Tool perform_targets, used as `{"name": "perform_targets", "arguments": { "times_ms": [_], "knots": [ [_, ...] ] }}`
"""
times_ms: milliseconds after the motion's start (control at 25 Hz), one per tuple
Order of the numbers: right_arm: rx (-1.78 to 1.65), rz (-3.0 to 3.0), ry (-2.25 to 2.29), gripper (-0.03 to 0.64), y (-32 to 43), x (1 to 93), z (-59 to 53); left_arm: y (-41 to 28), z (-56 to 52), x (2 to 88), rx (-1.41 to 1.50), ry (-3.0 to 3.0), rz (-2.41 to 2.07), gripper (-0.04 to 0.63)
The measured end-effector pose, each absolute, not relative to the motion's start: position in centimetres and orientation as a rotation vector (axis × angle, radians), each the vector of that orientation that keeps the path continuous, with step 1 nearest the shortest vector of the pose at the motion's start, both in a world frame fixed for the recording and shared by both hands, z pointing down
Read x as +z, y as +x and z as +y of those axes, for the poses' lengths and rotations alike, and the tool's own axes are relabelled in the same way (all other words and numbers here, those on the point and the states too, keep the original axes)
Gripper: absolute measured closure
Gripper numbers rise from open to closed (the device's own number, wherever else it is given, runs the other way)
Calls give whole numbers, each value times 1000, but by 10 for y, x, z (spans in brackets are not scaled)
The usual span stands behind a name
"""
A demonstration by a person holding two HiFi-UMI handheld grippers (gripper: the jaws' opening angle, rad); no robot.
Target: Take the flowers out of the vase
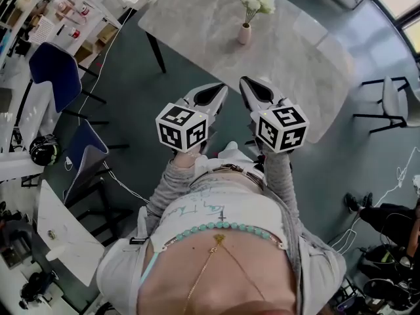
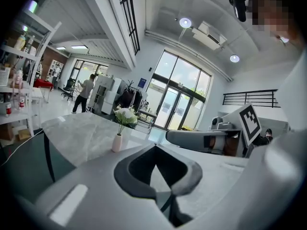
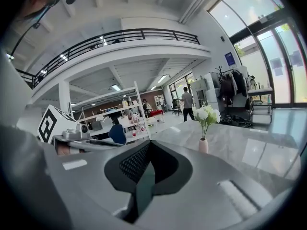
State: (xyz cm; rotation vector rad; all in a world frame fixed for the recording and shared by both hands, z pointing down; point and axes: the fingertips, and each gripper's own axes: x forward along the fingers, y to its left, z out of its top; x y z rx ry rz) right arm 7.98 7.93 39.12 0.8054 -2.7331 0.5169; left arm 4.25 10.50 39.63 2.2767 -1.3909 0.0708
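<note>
Two grippers hover side by side short of the vase [image 1: 244, 34], above the floor at the near edge of its tabletop [image 1: 197, 25], and touch nothing. The left gripper [image 1: 224, 87] has its jaws brought together at the tips, with only the hollow between the dark pads showing and nothing inside it. The right gripper [image 1: 243, 81] is the same: jaws closed tip to tip and empty. Their tips point toward the vase and are well apart from it.

The vase is small, pale pink and upright, standing on the grey marbled tabletop toward its far side. White flowers [image 1: 256, 0] on green stems are in the vase, their heads bunched above its neck.

From the left gripper view the vase [image 2: 116, 143] stands ahead and left of the jaw tips [image 2: 156, 146], with the flowers [image 2: 126, 115] above it. From the right gripper view the vase [image 3: 204, 145] stands ahead and right of the tips [image 3: 149, 143]. A person [image 3: 187, 103] stands far behind the vase.
</note>
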Motion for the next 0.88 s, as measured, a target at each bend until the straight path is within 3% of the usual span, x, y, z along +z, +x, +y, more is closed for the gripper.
{"name": "perform_targets", "arguments": {
  "times_ms": [880],
  "knots": [
    [524,-2688,948,591,101,399,32,46,53,404,68,2297,-1328,594]
  ]
}}
